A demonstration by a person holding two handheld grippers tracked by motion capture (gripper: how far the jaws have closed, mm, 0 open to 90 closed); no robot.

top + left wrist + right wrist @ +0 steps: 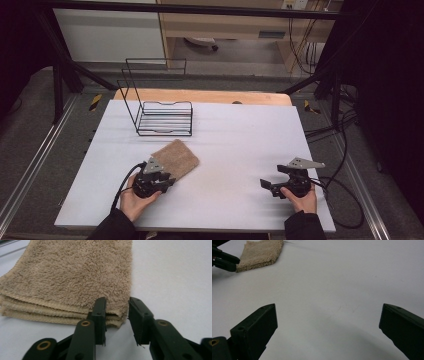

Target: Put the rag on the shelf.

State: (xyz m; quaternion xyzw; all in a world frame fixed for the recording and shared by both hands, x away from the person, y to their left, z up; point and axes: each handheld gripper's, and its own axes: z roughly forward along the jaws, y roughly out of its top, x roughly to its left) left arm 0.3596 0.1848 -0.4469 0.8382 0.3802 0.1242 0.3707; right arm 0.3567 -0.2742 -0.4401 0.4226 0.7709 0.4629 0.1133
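Towelling, beige and thick-piled, folded into a small oblong of several layers (pixel 176 158), lies on the white counter (pixel 235 140) left of its middle, nearer the front edge than the back, turned askew to the edges. Its stacked folds show as ribbed hems along one side in the left gripper view (pixel 75 277), and the loops of the pile look dense and a little matted. Behind it, toward the back left corner of the counter, stands an empty black wire rack with a tall upright frame (pixel 162 117), well apart from the towel.

The left gripper (pixel 167 181) sits at the towel's near corner. In its own view the fingers (pixel 100 312) stand either side of that corner, narrowly apart, one against the folded hems and the other just clear of the cloth; whether they press on it I cannot tell for sure.

The right gripper (pixel 266 184) rests near the front right corner of the counter, well apart from the towel, its fingers (pixel 257 327) spread wide over bare surface.
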